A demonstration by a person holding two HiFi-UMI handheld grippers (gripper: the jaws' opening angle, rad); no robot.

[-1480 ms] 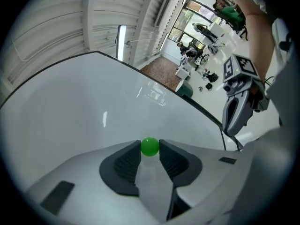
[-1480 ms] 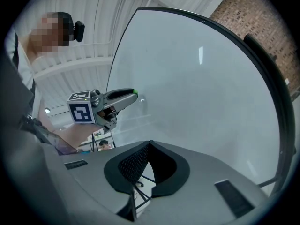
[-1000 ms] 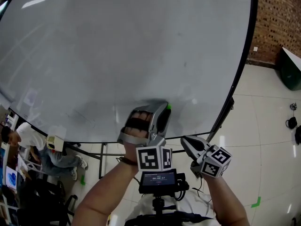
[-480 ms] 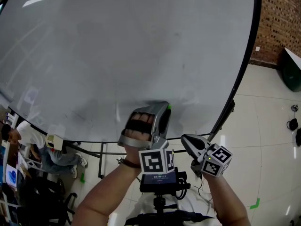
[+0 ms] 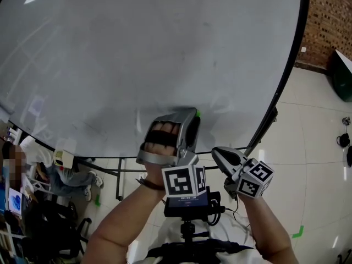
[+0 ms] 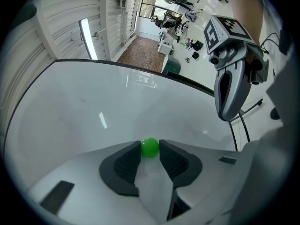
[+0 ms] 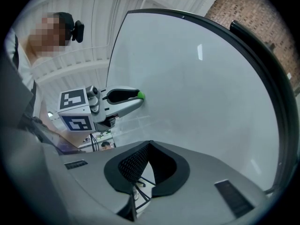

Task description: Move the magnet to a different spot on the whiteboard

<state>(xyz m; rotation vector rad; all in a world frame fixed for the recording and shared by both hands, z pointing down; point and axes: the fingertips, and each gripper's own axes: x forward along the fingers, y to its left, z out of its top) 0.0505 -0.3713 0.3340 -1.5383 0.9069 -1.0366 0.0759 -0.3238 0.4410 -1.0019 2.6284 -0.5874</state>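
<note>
A small green magnet [image 6: 150, 147] sits against the whiteboard [image 6: 117, 102], low down near its bottom edge. My left gripper [image 6: 150, 150] is shut on it, one dark pad on each side. In the head view the magnet [image 5: 197, 113] shows as a green speck at the tip of the left gripper [image 5: 190, 120] on the whiteboard [image 5: 137, 48]. The right gripper [image 5: 217, 153] hangs below the board's edge, off the surface, with nothing in it. In the right gripper view its jaws [image 7: 149, 145] meet at the tips, and the left gripper [image 7: 123, 96] with the magnet [image 7: 140, 95] touches the whiteboard [image 7: 197, 88].
The board's dark frame [image 5: 286, 87] and stand legs [image 5: 118, 188] run along the right and bottom. A person [image 5: 60, 175] sits at lower left beyond the board. A brick wall [image 5: 330, 21] and a dark green object [image 5: 344, 76] are at the right over tiled floor.
The left gripper with the magnet has crept slightly upward on the board. The right gripper has stayed about where it was.
</note>
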